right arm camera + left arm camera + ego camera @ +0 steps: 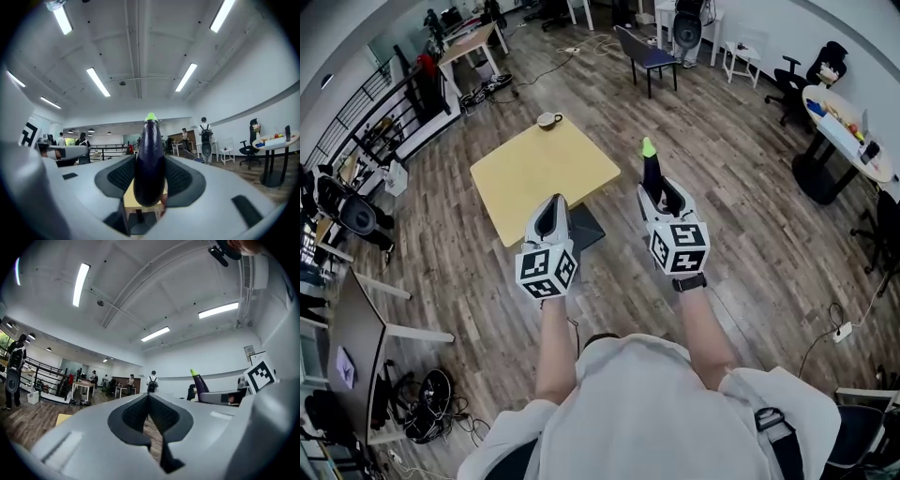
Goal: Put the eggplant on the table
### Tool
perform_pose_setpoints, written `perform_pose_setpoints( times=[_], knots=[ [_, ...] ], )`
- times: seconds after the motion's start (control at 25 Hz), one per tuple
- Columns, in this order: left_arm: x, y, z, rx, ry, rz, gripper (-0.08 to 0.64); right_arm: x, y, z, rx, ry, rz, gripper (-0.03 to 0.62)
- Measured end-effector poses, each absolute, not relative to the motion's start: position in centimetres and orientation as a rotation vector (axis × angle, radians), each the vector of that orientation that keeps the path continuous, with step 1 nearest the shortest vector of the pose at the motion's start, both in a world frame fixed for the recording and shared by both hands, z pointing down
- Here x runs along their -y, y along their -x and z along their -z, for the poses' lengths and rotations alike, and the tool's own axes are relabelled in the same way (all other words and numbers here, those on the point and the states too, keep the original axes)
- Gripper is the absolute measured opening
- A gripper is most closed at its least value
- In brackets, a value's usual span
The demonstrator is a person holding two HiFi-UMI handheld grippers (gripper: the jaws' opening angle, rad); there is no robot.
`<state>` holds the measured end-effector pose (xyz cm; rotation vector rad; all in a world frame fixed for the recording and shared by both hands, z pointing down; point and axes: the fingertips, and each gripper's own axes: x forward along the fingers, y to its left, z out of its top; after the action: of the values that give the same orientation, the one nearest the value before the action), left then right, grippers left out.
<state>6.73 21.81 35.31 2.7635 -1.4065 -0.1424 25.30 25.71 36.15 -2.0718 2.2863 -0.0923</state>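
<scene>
We squeeze the eggplant (651, 169) in our right gripper (661, 194), beside the tabletop's (534, 169) right corner. Our left gripper (552, 210) is closed, holding nothing.

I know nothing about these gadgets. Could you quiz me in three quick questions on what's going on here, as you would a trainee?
1. Which gripper holds the eggplant? A left, B right, C neither.
2. What stands at the far corner of the yellow table?
3. True or false: the eggplant already lies on the table.

Key: 1 B, the right gripper, jaws closed on it. 2 A cup. 3 False: it is in the jaws, off the table.
</scene>
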Motion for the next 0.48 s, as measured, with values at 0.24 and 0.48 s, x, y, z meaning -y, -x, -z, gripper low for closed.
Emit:
perform_pose_setpoints(
  times=[0.24, 0.48],
  knots=[
    [-20.5, -7.8, -36.1, 1.439, -2.736, 0.132, 0.008, -23.7, -25.7, -37.3, -2.325, 2.02, 0.109, 0.195],
    [-15.7, -6.6, -37.1, 1.465, -2.714, 0.132, 0.008, -18.2, -24.0, -39.0, -2.375, 2.052, 0.101, 0.195]
  ],
)
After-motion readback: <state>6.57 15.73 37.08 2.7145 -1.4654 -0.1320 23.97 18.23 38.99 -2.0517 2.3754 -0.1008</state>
